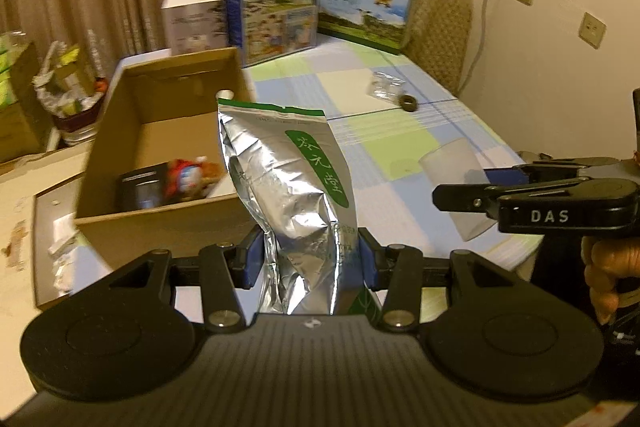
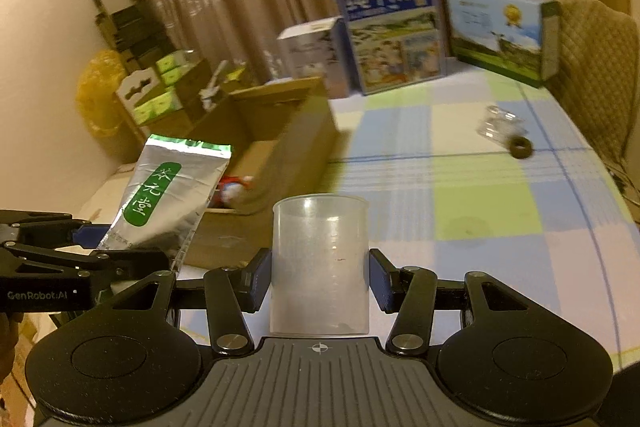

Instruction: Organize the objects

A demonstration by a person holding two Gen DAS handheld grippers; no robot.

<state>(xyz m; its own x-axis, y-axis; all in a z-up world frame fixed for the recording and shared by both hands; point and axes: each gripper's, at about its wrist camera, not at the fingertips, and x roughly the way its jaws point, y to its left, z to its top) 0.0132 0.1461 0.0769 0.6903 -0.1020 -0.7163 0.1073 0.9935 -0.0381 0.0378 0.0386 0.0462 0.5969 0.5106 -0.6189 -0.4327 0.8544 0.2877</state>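
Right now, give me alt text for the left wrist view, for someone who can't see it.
The left gripper holds a silver foil pouch with a green label upright beside an open cardboard box on a checked tablecloth. At the right edge, the right gripper holds a translucent plastic cup; three printed cartons stand at the table's far end.

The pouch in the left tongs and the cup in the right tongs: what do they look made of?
The pouch looks like metallised foil laminate: silvery, mirror-like, sharply creased, with a green printed label. The cup looks like frosted translucent plastic: the tablecloth shows dimly through its matte wall; glass seems unlikely.
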